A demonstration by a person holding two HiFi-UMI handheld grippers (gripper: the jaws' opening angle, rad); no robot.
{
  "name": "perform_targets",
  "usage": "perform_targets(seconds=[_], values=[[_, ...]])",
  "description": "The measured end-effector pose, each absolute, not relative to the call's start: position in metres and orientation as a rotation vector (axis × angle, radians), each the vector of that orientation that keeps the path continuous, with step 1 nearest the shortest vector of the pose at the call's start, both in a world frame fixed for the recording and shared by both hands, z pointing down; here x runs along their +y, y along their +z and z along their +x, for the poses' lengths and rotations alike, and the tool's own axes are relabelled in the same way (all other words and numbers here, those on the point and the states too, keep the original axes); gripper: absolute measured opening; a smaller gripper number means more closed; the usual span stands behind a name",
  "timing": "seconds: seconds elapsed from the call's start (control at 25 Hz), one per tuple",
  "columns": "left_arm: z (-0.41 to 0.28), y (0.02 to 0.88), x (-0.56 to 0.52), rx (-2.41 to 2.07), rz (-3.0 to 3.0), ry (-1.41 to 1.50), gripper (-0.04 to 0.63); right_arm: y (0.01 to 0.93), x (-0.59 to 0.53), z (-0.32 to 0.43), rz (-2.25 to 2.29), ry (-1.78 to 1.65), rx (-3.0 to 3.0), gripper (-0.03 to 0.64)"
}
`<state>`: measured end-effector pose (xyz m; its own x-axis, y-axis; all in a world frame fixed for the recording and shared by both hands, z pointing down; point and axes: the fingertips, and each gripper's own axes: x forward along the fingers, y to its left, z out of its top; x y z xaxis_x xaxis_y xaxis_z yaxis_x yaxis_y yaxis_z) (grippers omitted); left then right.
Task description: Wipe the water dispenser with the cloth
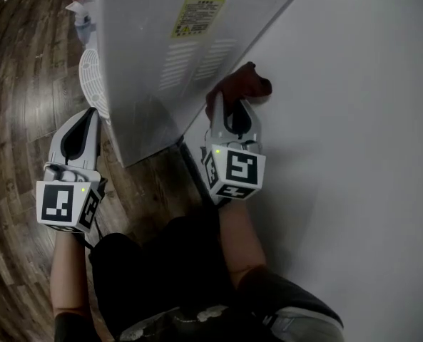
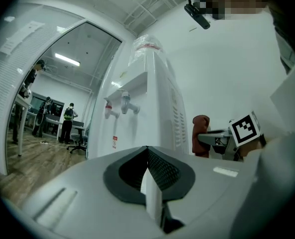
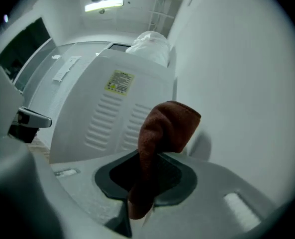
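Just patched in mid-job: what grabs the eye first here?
The tall white water dispenser fills the head view's top, beside a white wall. The right gripper is shut on a reddish-brown cloth next to its vented panel. The left gripper, shut and empty, hangs at the dispenser's other side.

Dark wood-plank floor [image 1: 18,84], plain white wall [image 1: 354,120] (glass partition [image 2: 48,98], strip light [image 2: 67,59] beyond)

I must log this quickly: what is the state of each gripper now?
Left gripper: closed, empty.
Right gripper: closed on the cloth.
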<state>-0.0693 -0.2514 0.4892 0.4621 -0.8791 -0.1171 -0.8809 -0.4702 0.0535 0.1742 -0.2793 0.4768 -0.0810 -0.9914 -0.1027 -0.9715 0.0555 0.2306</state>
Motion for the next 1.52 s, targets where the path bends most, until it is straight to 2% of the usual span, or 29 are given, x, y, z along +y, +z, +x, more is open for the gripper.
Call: perform_targets(seconds=[0.4,0.8,0.96,1.08,1.36,1.52], values=[[-0.070,0.510,-0.252,1.593,-2.644,0.176,0.020,0.529,-0.306,0.161,1.917,-0.279,-2.215,0.061],[-0.070,0.539,-0.245,1.614,-2.668,0.141,0.020,0.532,-0.241,-0.001,1.323,-0.462,-2.591,0.061],[-0.068,0.551,-0.244,1.636,-2.677,0.128,0.020,0.550,-0.217,-0.040,1.084,-0.447,-2.676,0.061],[-0.065,0.563,-0.242,1.632,-2.695,0.119,0.020,0.557,-0.223,-0.019,1.157,-0.428,-2.679,0.061],[-0.057,0.587,-0.241,1.534,-2.692,0.135,0.020,0.600,-0.255,0.129,1.726,-0.327,-2.312,0.061],[-0.057,0.612,-0.247,1.538,-2.677,0.125,0.020,0.635,-0.278,0.167,1.811,-0.299,-2.157,0.061]])
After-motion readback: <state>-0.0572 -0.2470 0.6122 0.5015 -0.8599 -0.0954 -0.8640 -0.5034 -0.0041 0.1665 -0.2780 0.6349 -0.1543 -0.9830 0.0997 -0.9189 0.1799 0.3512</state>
